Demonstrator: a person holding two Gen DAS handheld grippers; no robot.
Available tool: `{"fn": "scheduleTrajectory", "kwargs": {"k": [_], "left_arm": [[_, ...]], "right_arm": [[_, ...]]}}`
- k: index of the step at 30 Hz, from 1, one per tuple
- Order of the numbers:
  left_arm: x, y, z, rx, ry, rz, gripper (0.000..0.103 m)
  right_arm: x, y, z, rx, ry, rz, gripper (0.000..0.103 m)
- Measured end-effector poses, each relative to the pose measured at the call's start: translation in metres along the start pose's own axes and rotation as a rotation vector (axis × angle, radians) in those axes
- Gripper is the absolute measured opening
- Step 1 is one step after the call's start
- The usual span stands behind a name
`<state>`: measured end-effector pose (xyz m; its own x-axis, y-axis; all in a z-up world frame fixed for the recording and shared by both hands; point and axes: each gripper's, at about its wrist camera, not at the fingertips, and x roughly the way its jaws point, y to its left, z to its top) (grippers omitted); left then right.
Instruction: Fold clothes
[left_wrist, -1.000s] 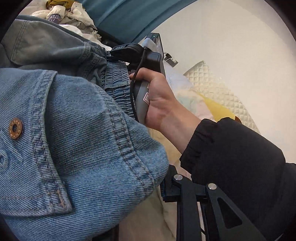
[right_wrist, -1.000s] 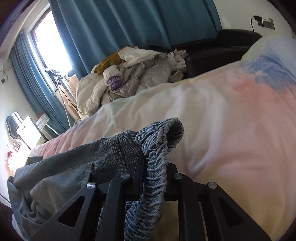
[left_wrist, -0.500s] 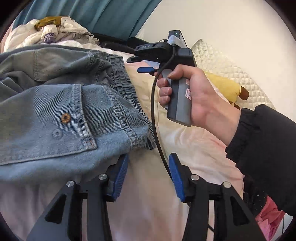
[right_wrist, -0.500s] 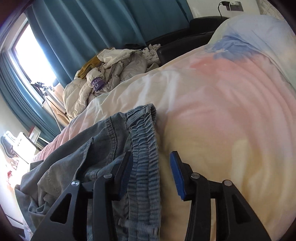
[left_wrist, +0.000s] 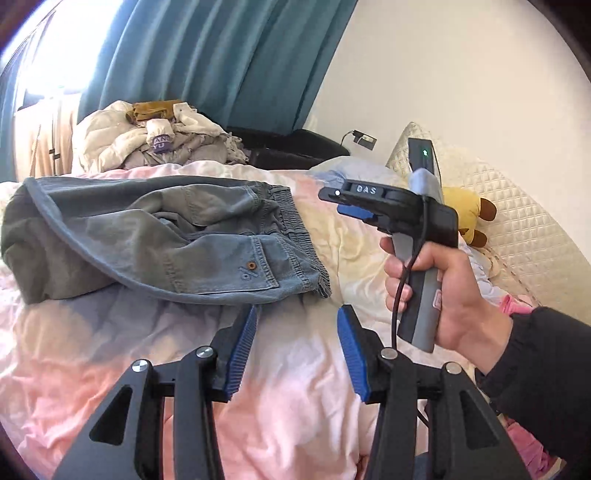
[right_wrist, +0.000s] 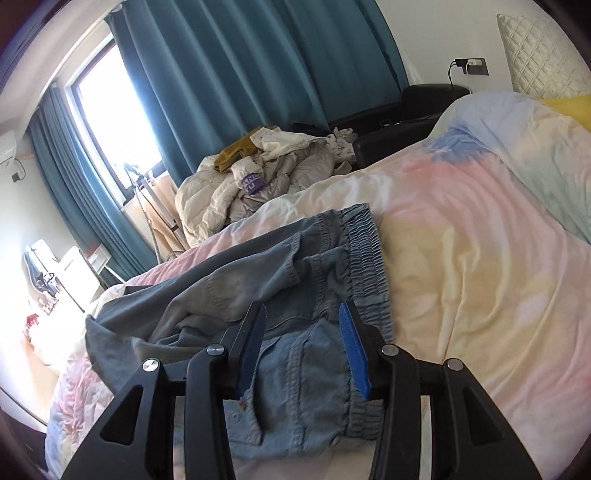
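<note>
Left wrist view shows us the denim shorts (left_wrist: 177, 243) lying on the bed (left_wrist: 295, 369), long axis running left to right, elastic waistband at the right end. Our left gripper (left_wrist: 295, 332) hangs just near of them, fingers apart and holding nothing; our right gripper (right_wrist: 303, 332) hovers over the waistband, likewise spread. A second ago both were clamped on the denim; now the shorts rest flat and released.

teal curtains (left_wrist: 229, 55), pastel duvet (right_wrist: 480, 280), yellow plush toy (left_wrist: 467, 218)
</note>
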<state>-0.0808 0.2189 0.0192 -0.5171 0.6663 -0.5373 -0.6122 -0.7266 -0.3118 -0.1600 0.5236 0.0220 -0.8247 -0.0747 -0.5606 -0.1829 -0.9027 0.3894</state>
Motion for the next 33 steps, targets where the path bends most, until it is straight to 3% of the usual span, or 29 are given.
{"fn": "scheduleTrajectory", "kwargs": {"k": [9, 15, 18, 24, 30, 33], "left_arm": [[-0.072, 0.038, -0.017, -0.081, -0.077, 0.15, 0.047], [-0.085, 0.068, -0.026, -0.102, -0.067, 0.269, 0.047], [-0.087, 0.083, -0.026, -0.086, -0.052, 0.33, 0.047], [-0.078, 0.119, -0.036, -0.106, -0.046, 0.399, 0.047], [-0.057, 0.153, -0.042, -0.129, 0.02, 0.419, 0.047], [-0.045, 0.17, -0.046, -0.152, 0.056, 0.421, 0.047]], "right_arm": [[-0.048, 0.091, -0.063, -0.06, -0.012, 0.088, 0.042], [-0.067, 0.134, -0.096, -0.059, -0.016, 0.14, 0.042], [-0.065, 0.157, -0.113, -0.126, -0.014, 0.143, 0.042], [-0.026, 0.181, -0.132, -0.133, 0.024, 0.159, 0.042], [0.023, 0.199, -0.136, -0.18, 0.031, 0.125, 0.042], [0.052, 0.215, -0.134, -0.238, 0.022, 0.112, 0.048]]}}
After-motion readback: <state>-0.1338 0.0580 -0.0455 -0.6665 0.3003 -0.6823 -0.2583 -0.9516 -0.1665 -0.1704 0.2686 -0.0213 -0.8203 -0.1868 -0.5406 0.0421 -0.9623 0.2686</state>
